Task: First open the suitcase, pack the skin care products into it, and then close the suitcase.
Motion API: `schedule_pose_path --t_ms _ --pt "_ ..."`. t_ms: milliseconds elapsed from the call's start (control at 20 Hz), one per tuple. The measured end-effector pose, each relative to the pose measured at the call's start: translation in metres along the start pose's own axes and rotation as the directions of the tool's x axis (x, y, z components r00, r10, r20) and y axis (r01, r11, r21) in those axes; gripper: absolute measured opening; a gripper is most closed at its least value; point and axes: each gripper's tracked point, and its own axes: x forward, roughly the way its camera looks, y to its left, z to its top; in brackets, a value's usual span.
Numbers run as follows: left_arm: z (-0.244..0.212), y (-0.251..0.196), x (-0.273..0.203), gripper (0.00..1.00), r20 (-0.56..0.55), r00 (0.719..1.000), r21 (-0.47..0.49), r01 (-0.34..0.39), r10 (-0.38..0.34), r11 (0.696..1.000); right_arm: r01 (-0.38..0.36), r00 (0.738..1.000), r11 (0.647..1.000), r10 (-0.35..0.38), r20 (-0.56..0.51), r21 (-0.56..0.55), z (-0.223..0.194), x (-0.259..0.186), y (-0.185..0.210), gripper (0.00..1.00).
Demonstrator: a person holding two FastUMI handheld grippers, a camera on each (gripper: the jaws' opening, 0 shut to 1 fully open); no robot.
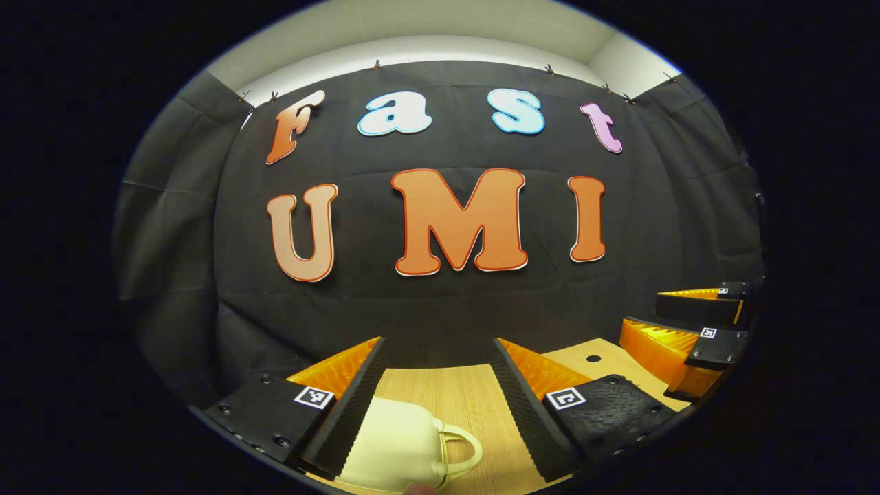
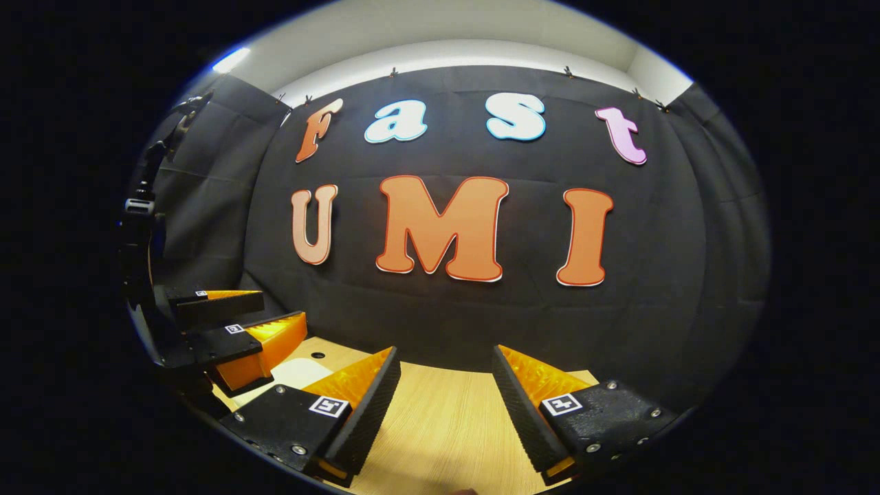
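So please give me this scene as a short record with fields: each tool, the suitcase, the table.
left tool: open, fingers wide apart, held above the table
right tool: open, nothing between its fingers
suitcase: cream, with a handle on its side; lies on the table below the left tool, close by its left finger; contact cannot be told
table: light wood, with a small round hole
skin care products: cannot tell from these views

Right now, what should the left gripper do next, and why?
Probably tip down toward the cream suitcase. The left gripper is open and held level facing the wall, with the suitcase's handle low between its fingers, nothing gripped. The right gripper is open too.
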Motion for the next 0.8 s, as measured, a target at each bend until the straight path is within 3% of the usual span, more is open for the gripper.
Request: schedule_pose_path --t_ms 250,450,550,600,800 --pt "0.014 0.007 0.000 0.96 0.043 0.998 0.058 0.044 -0.047 0.997 0.062 0.998 0.998 -0.062 0.014 0.011 0.006 0.001 -0.004 0.88" --pt "0.014 0.007 -0.007 0.96 0.057 0.995 0.039 0.079 -0.081 0.996 0.114 0.993 0.993 -0.114 0.034 -0.012 0.016 -0.008 -0.011 0.87" --pt "0.015 0.007 -0.011 0.96 0.059 0.995 0.046 0.072 -0.075 0.996 0.114 0.992 0.993 -0.114 0.045 -0.005 0.018 -0.010 -0.011 0.92" --pt "0.014 0.006 -0.012 0.96 0.056 0.996 0.045 0.069 -0.071 0.997 0.110 0.993 0.994 -0.110 0.042 0.001 0.016 -0.013 -0.011 0.87" --pt "0.017 0.001 -0.026 0.96 0.066 0.997 0.066 0.037 -0.042 0.997 0.073 0.997 0.997 -0.073 0.020 0.017 -0.001 -0.003 -0.020 0.88"
